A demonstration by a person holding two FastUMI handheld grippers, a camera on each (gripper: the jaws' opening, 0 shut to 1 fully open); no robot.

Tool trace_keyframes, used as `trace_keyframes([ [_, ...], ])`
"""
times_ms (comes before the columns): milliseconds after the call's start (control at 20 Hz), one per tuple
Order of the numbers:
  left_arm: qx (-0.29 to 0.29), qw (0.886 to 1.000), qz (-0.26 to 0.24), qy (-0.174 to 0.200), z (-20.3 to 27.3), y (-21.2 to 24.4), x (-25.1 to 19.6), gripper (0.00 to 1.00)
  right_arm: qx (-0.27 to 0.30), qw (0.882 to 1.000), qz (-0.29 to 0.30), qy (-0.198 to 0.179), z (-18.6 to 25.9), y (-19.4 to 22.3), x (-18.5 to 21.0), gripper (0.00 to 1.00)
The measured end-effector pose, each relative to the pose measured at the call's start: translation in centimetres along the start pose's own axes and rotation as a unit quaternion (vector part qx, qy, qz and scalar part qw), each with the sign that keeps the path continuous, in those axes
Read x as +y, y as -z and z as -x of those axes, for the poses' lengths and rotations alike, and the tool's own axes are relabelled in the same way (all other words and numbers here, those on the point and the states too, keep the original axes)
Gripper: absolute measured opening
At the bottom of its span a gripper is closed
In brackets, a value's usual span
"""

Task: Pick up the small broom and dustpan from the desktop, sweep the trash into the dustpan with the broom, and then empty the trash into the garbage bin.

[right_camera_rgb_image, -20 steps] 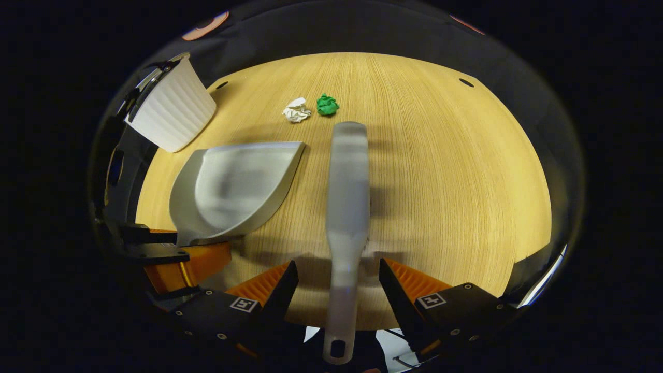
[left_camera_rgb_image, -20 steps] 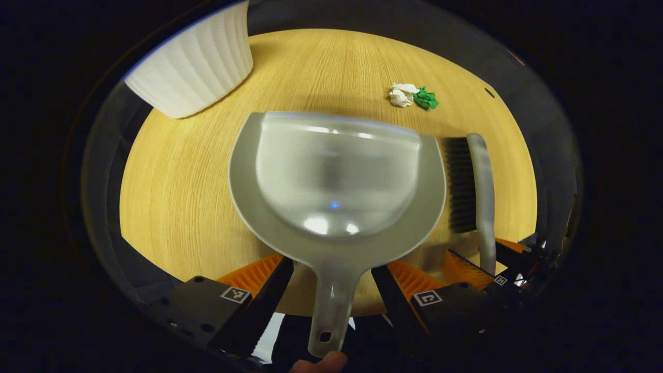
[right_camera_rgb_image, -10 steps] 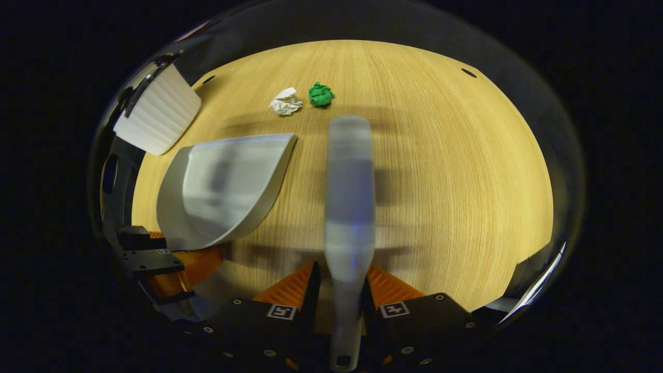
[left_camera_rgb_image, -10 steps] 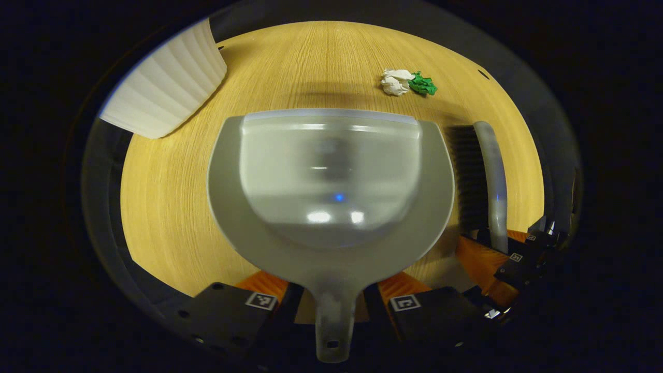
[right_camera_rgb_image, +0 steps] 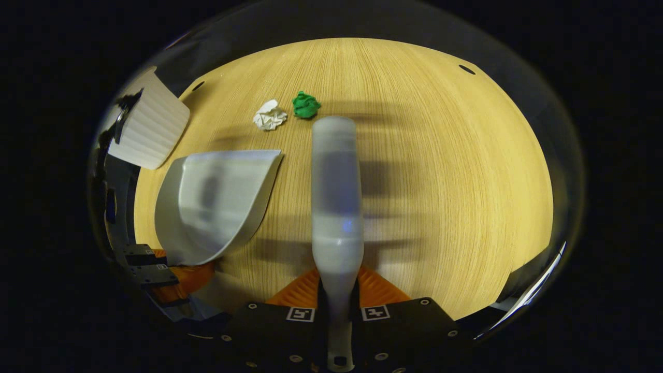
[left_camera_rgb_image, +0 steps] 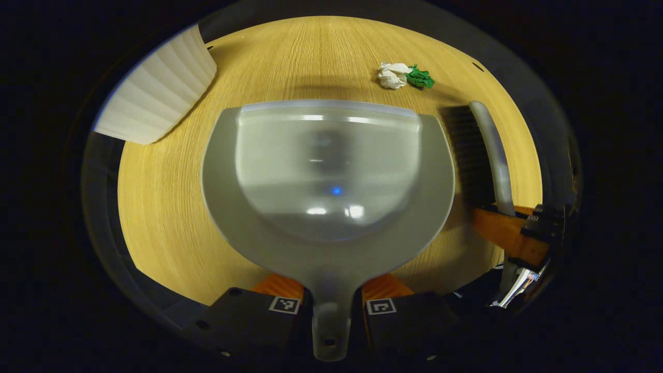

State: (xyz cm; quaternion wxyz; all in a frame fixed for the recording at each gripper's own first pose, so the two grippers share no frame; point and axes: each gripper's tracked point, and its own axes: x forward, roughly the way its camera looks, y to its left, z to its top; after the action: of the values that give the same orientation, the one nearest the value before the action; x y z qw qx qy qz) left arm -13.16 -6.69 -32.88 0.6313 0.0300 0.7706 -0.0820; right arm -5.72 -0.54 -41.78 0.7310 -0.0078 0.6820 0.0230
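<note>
The dustpan (left_camera_rgb_image: 331, 217) sits on the wooden desktop (left_camera_rgb_image: 171, 207) straight ahead of my left gripper (left_camera_rgb_image: 331, 311), whose two fingers are clamped on the pan's narrow handle, one on each side. The pan is pale grey with a rounded bowl, and its straight front lip points away from me toward the far side of the desk.

My right gripper (right_camera_rgb_image: 336, 305) is closed the same way on the handle of the small broom (right_camera_rgb_image: 335, 207), a pale grey brush that stretches forward along the gripper's line. In the left gripper view, the broom stands just to the right of the dustpan, its dark bristles (left_camera_rgb_image: 466, 150) facing the pan, with my right gripper at its near end.

Beyond the broom's tip lie two bits of trash, a crumpled white paper ball (right_camera_rgb_image: 269, 115) and a crumpled green paper ball (right_camera_rgb_image: 305, 104), just beside each other on bare wood. They are past the dustpan's lip, a little to its right.

A white ribbed garbage bin (left_camera_rgb_image: 155, 98) stands at the far left of the desk, apart from the dustpan.
</note>
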Motion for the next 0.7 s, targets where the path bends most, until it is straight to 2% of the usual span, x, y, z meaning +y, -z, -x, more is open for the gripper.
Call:
trace_keyframes([
  [200,-0.001,1.000,-0.014,0.001,0.1,-0.2,0.6,0.32,-0.009,1.000,0.020,0.000,0.4,-3.5,-1.6,0.17],
  [300,0.002,1.000,-0.024,0.005,0.4,0.1,0.8,0.32,-0.023,0.998,0.047,0.018,0.5,-6.1,-3.1,0.17],
  [500,0.004,0.998,-0.064,0.006,0.6,-0.1,1.7,0.32,-0.028,0.996,0.082,0.015,0.0,-10.5,-3.8,0.17],
  [700,-0.001,0.994,-0.110,0.000,2.4,-0.7,2.7,0.31,-0.015,0.991,0.133,0.010,-1.7,-13.2,-3.7,0.17],
])
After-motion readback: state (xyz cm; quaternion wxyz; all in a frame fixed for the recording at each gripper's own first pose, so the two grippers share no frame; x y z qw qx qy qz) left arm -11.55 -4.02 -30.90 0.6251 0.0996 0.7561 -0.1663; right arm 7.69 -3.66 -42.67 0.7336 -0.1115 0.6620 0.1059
